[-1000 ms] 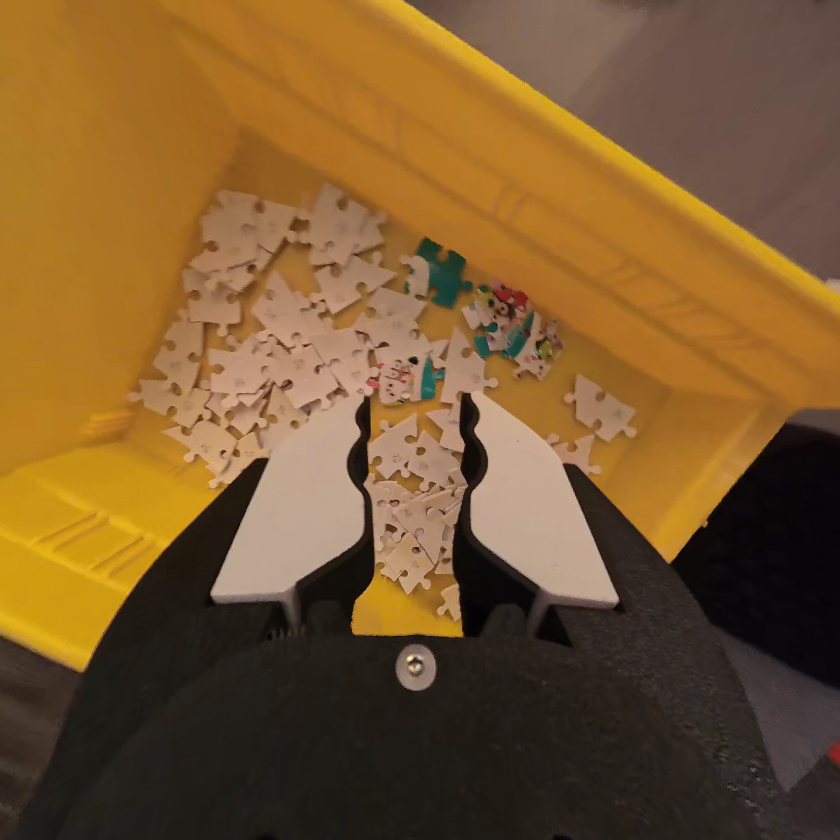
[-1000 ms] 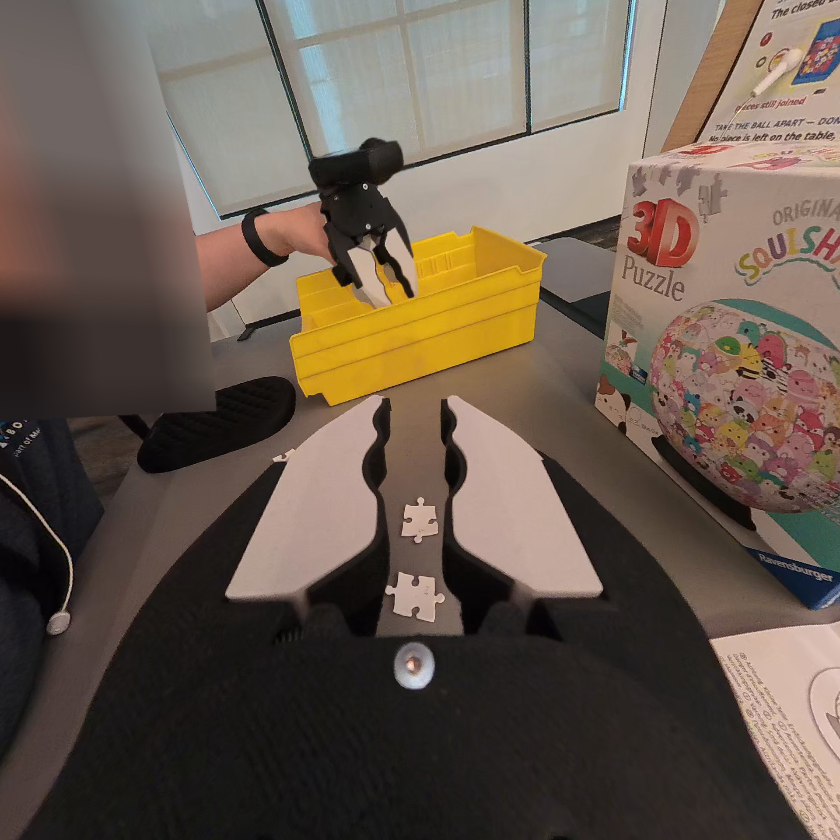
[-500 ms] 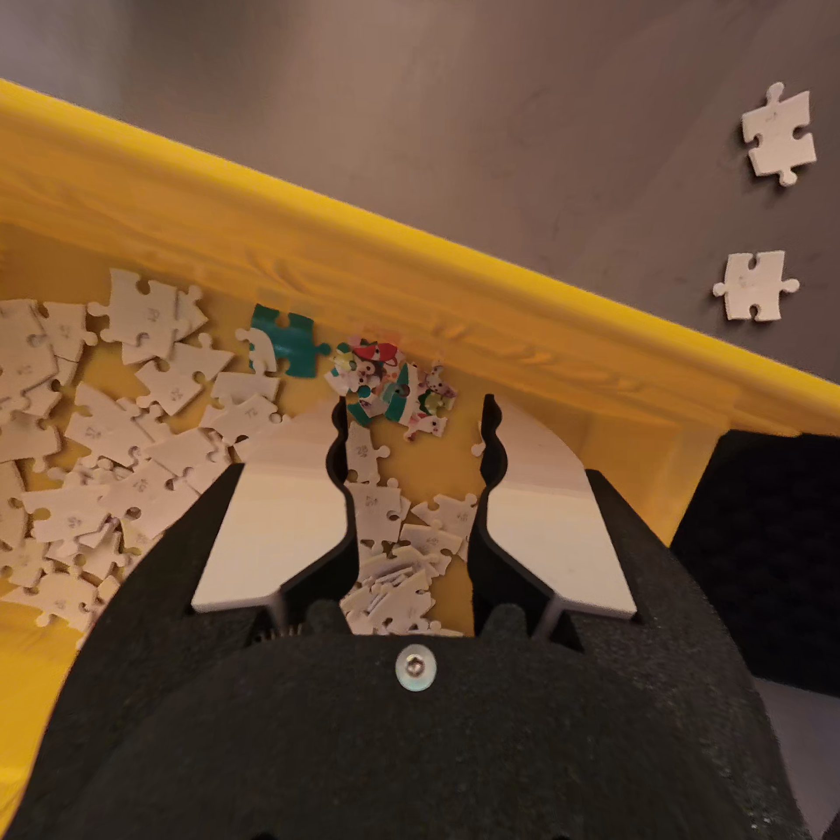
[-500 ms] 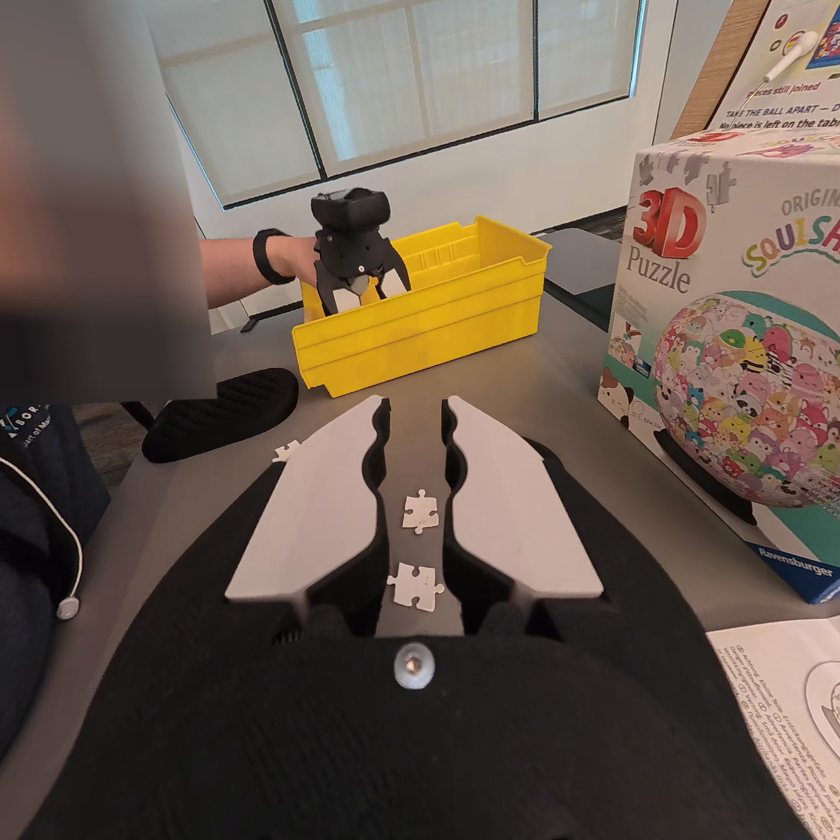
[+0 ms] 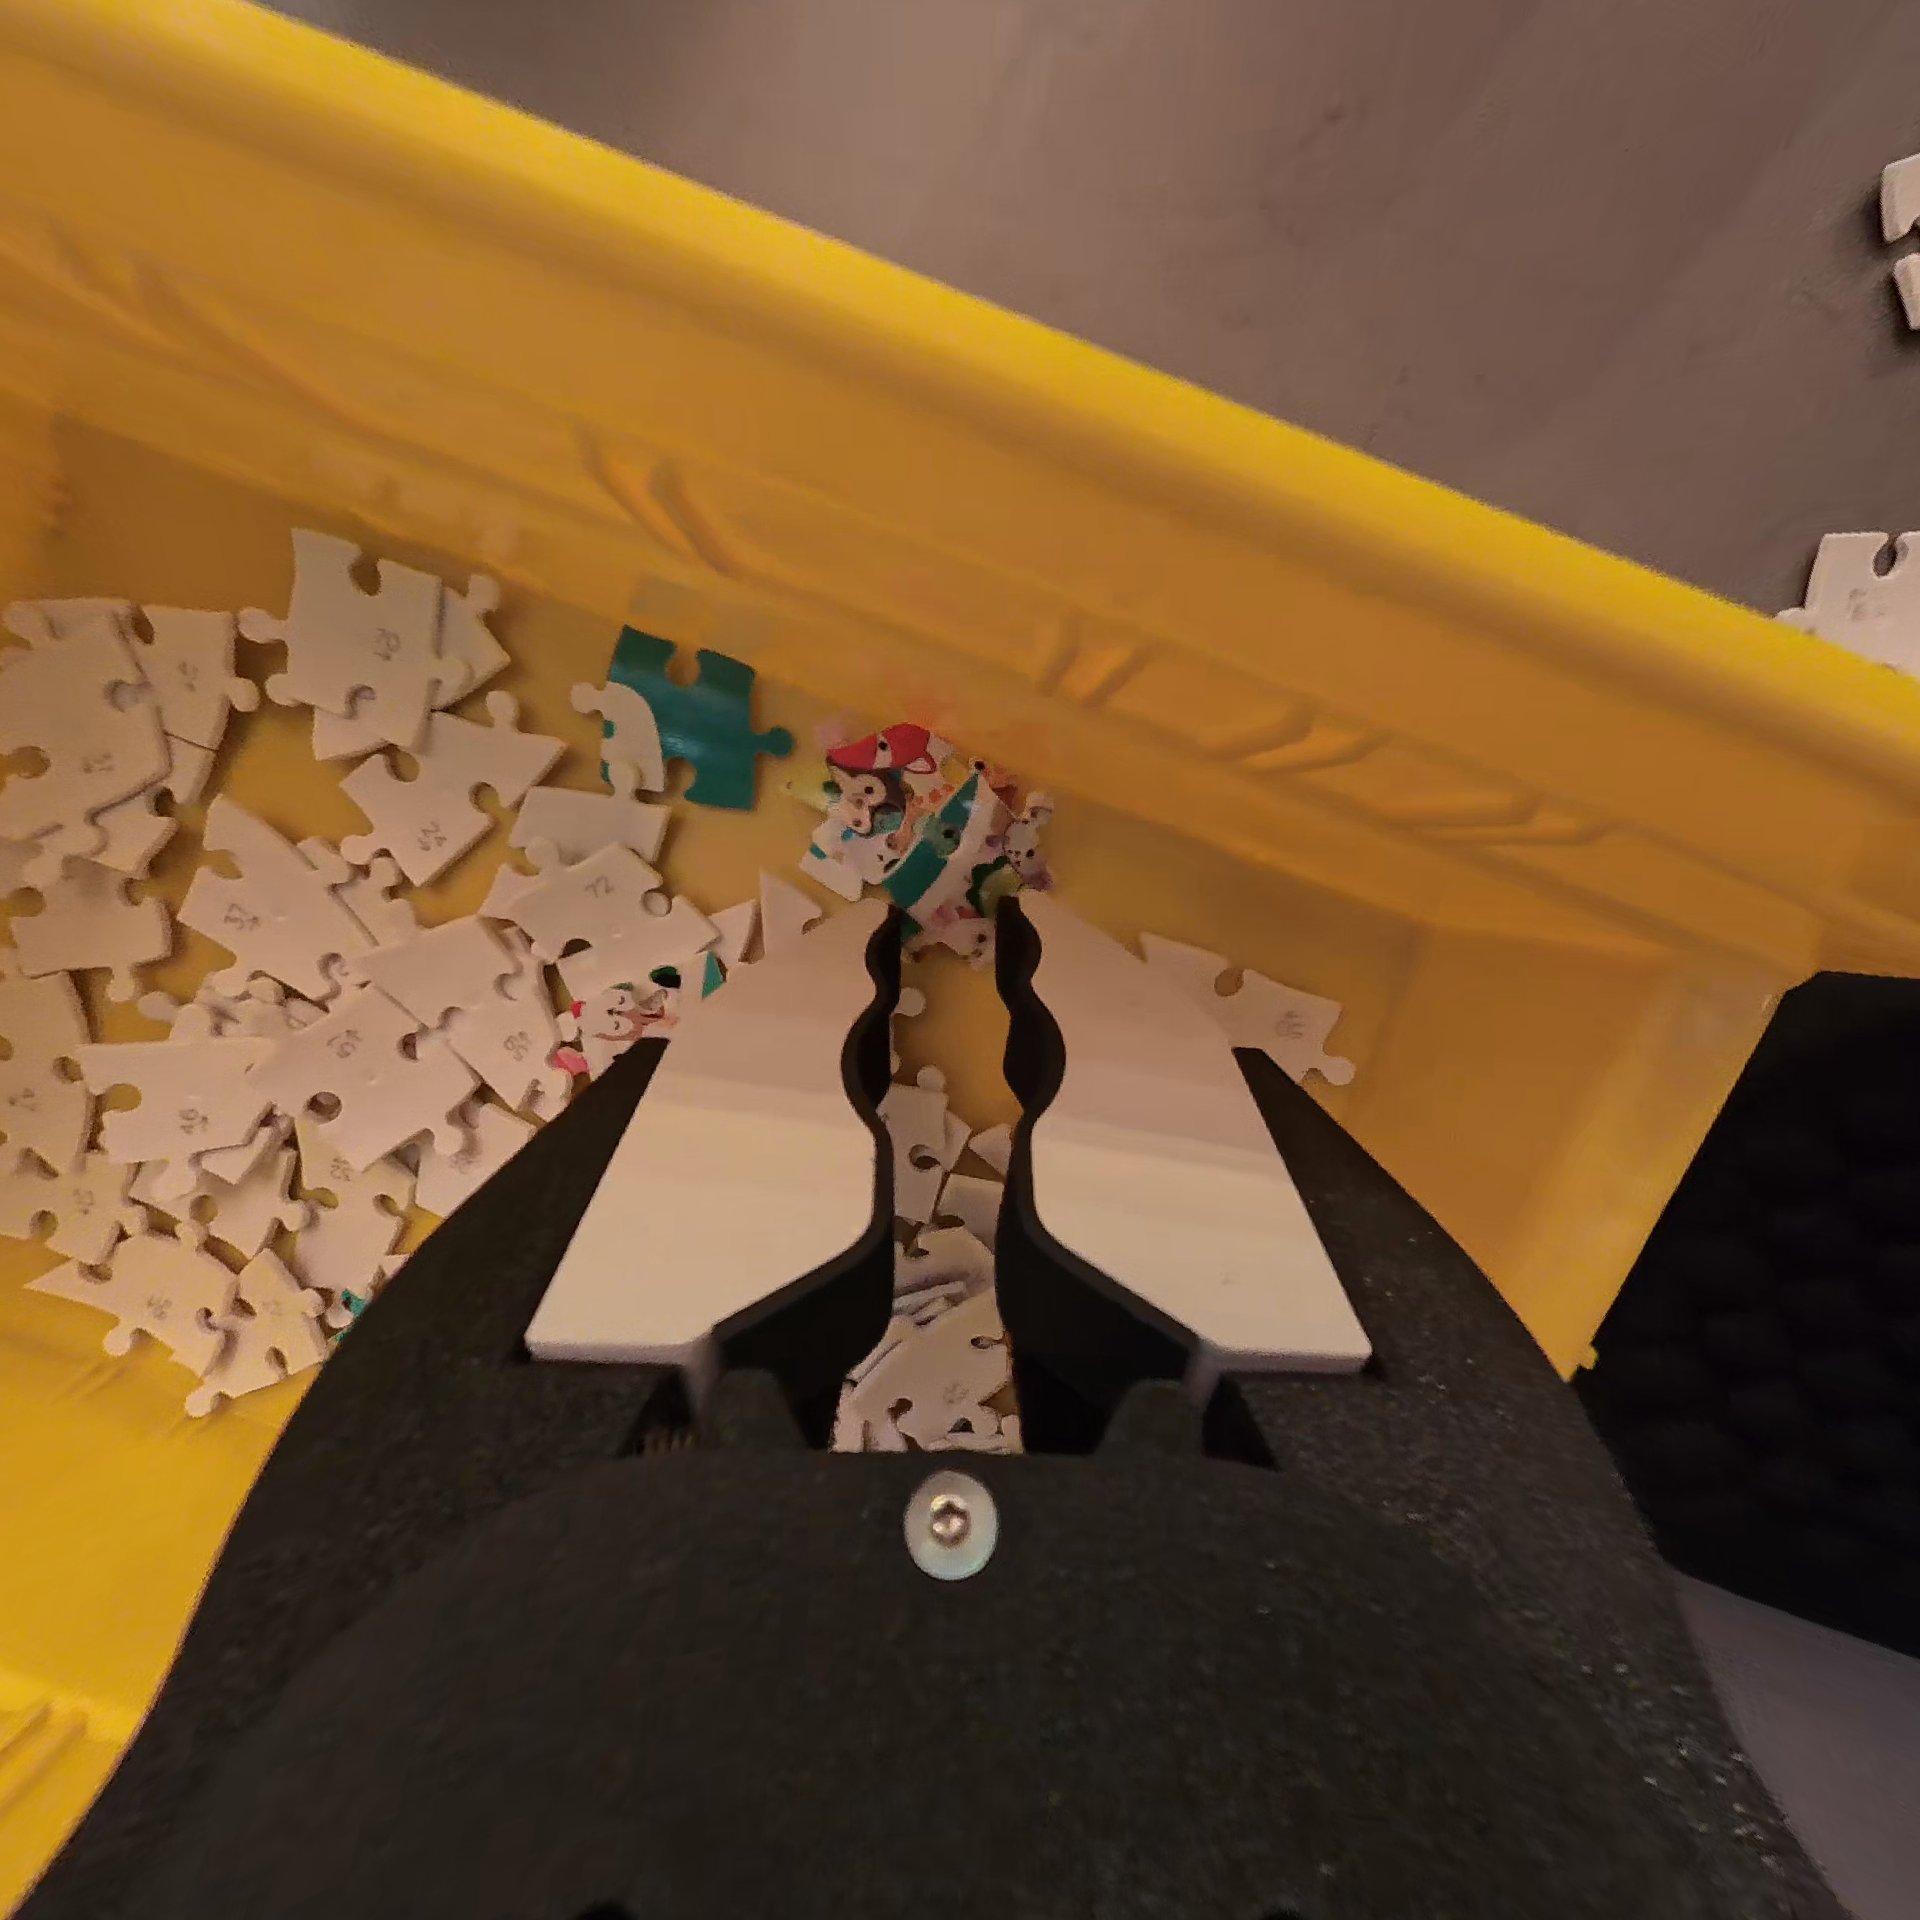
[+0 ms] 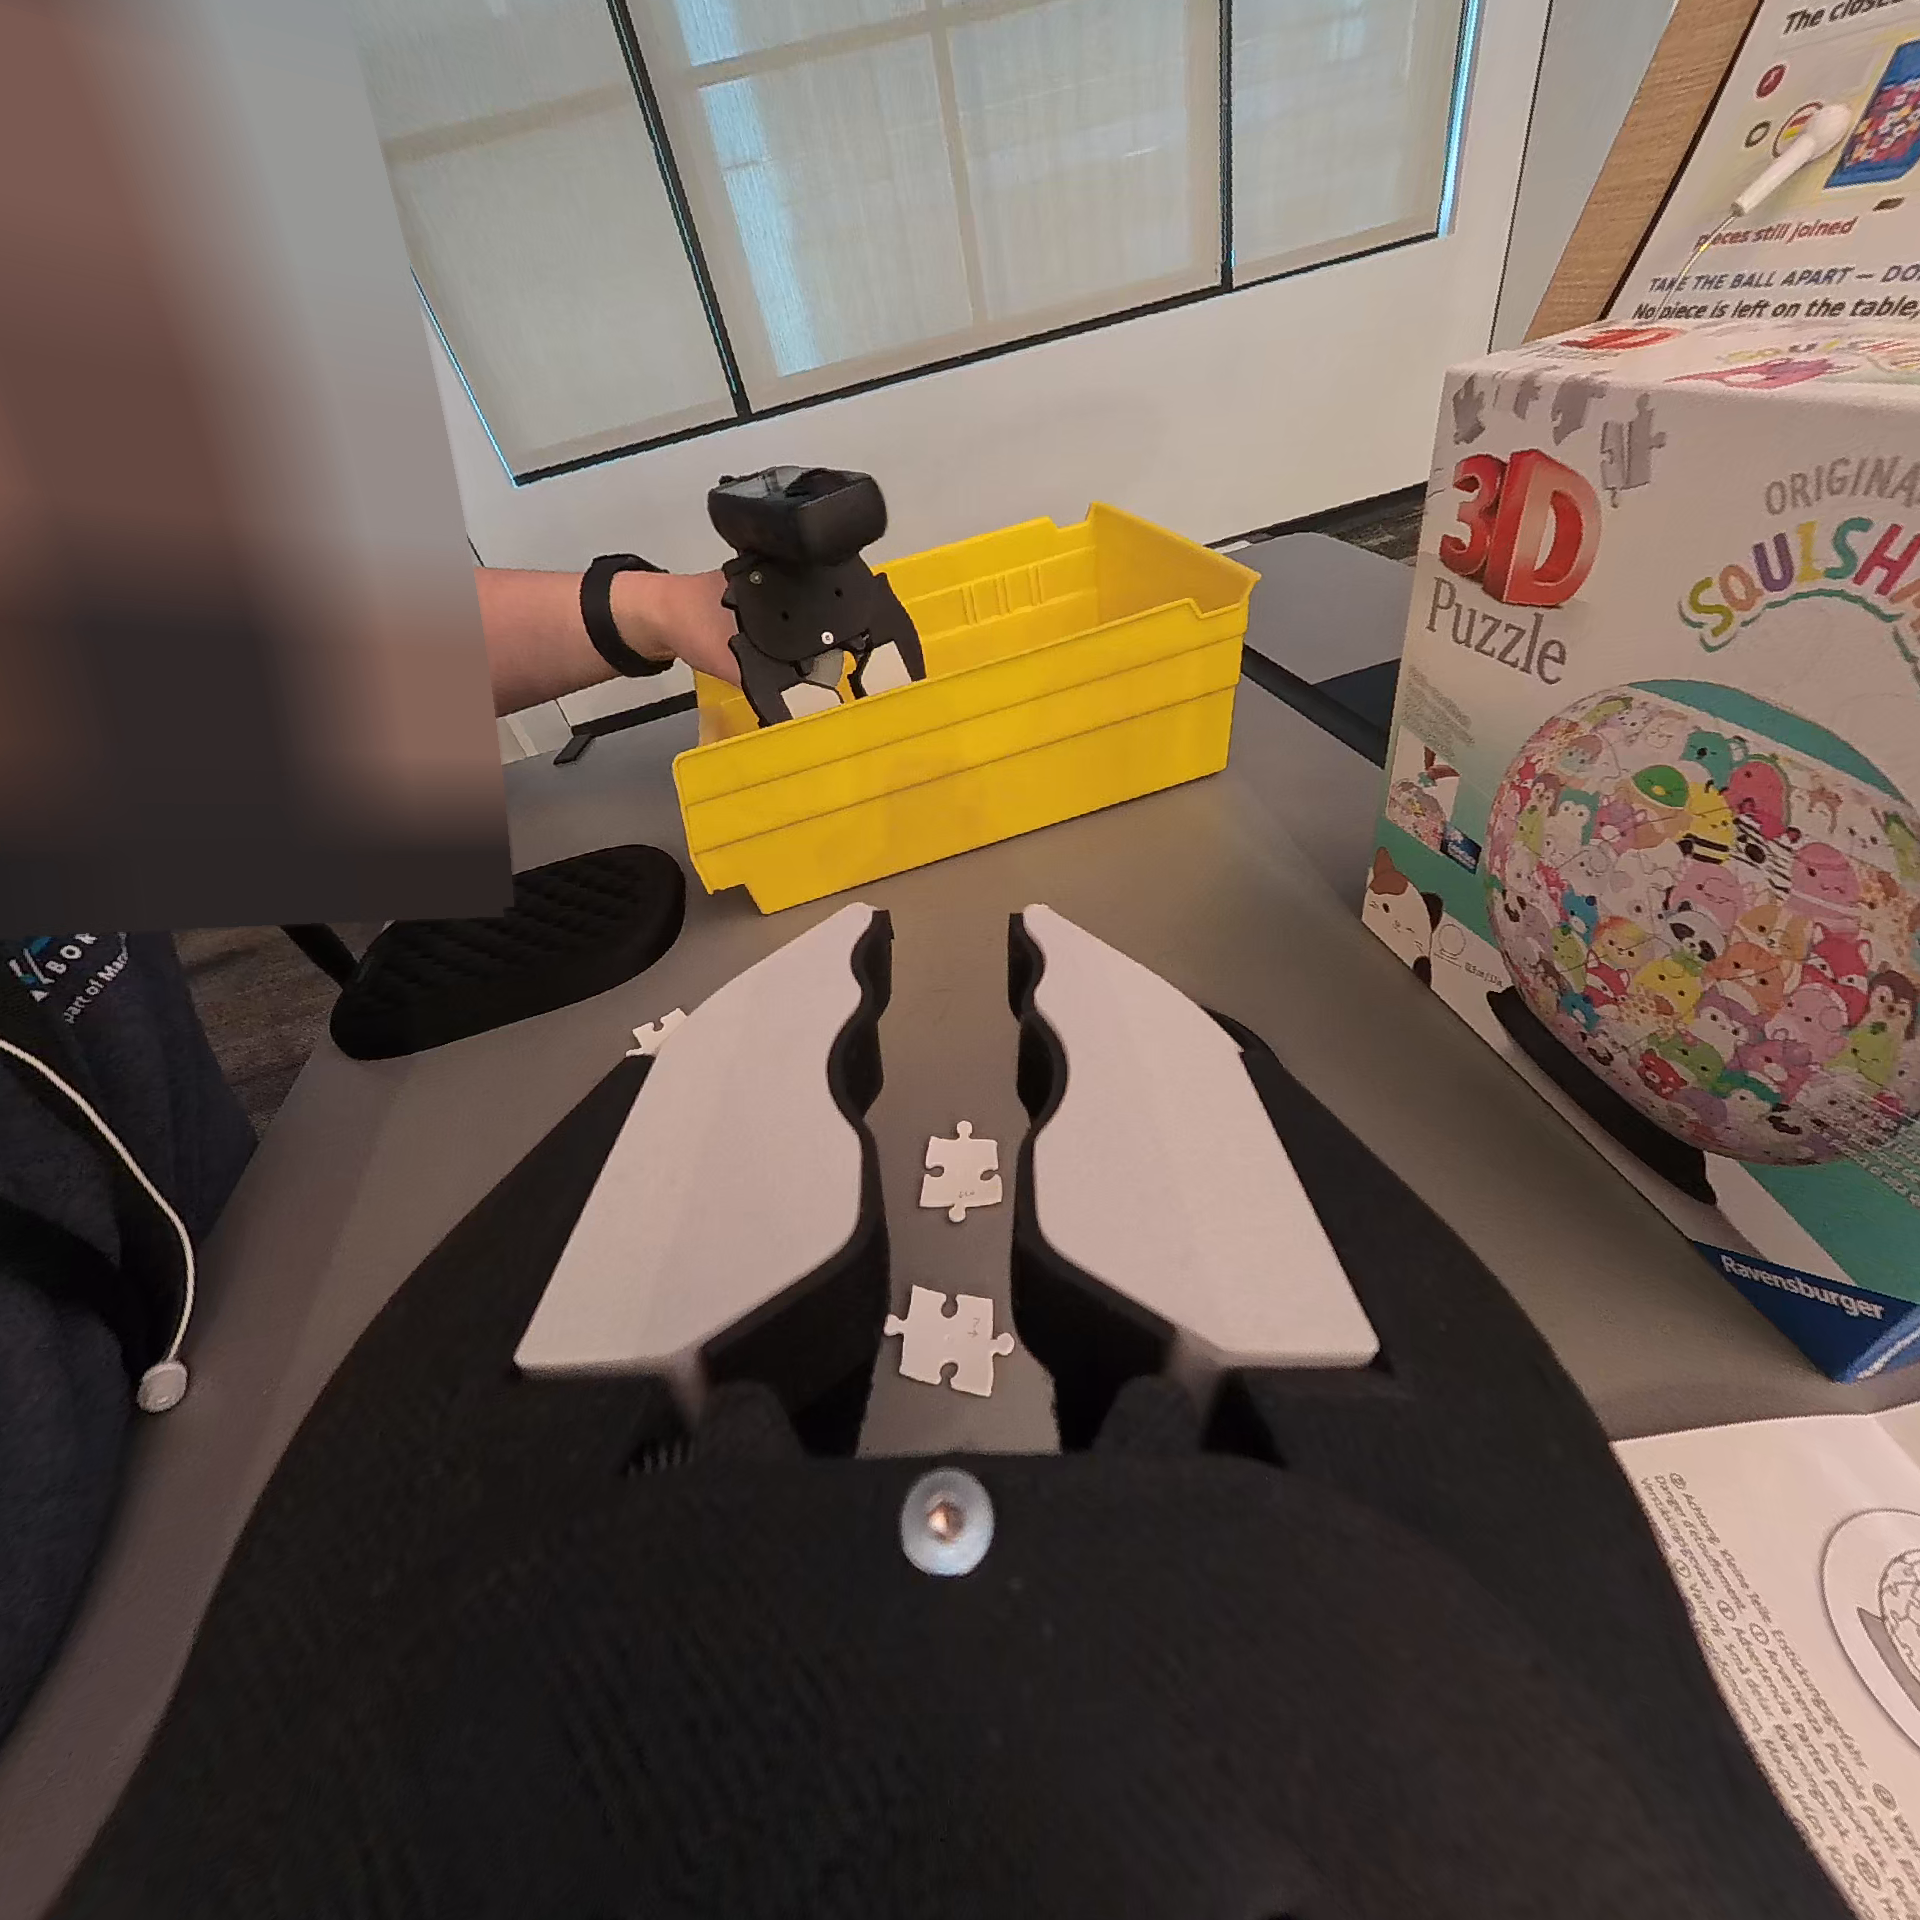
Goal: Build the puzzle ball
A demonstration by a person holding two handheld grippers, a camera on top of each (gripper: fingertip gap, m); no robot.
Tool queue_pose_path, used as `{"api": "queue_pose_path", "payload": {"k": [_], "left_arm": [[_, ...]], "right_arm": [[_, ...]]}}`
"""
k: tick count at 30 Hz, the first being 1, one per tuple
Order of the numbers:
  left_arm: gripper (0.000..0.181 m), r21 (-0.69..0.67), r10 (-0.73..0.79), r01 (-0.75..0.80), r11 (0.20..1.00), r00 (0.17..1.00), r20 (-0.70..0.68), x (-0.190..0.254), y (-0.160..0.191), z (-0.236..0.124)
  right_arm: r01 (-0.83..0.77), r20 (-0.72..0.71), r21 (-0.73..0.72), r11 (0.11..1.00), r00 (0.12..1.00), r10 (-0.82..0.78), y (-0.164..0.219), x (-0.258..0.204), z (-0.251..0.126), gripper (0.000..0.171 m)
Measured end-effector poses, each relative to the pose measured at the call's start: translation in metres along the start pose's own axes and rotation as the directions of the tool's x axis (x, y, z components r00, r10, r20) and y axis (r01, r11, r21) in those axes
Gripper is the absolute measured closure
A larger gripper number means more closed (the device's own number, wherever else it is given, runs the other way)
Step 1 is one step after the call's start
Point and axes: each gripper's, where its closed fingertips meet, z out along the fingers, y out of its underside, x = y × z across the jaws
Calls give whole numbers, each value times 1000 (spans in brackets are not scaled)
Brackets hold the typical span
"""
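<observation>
Inside the yellow bin [image 5: 1039,436], the left gripper [image 5: 943,914] reaches down among loose puzzle pieces, its jaws parted with a narrow gap and nothing held between them. Its tips sit right at a small cluster of colourful face-up pieces [image 5: 920,821] lying against the bin's long wall, though actual contact cannot be told. Just left of that cluster lies a teal piece [image 5: 691,727], and farther left a heap of face-down white pieces [image 5: 260,935] covers the bin floor, with more showing through the gap between the fingers. The bin's tall wall stands close ahead of the tips, between them and the grey counter [image 5: 1351,208] beyond. In the right wrist view, the right gripper [image 6: 951,920] hangs above the counter with jaws apart and empty; two white pieces [image 6: 961,1169] lie face down on the counter below the gap, one nearer the camera, apart from each other. A third piece [image 6: 657,1032] peeks out beside the left finger. The puzzle box [image 6: 1683,831] stands to the right, an instruction sheet [image 6: 1787,1621] lies at the lower right corner, and a black chair seat [image 6: 509,951] sits off the counter's left edge near the bin.
</observation>
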Motion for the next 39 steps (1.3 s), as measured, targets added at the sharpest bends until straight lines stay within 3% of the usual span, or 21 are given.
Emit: {"api": "queue_pose_path", "payload": {"k": [14, 21, 24, 28, 32, 39], "left_arm": [[179, 106, -43, 46, 993, 999, -30, 12, -2, -27], [179, 164, -82, 61, 985, 989, 125, -12, 8, -63], [179, 115, -71, 51, 992, 982, 174, -10, 11, -57], [179, -87, 22, 3, 996, 959, 283, -9, 29, -36], [178, -177, 81, -28, 984, 950, 300, -1, 33, -22], [160, -74, -37, 57, 996, 968, 247, 4, 24, -41]], "right_arm": [[-21, 6, 21, 1000, 1000, 21, -3, 2, -4, 149], [-34, 13, 21, 999, 999, 34, -2, 3, -5, 149], [-44, 17, 12, 999, 999, 44, 1, 4, -4, 149], [-42, 18, 13, 999, 999, 42, 1, 3, -4, 149], [-51, 18, 12, 999, 999, 51, 2, 5, -5, 149], [-62, 25, 9, 998, 998, 62, 3, 6, -6, 149]]}}
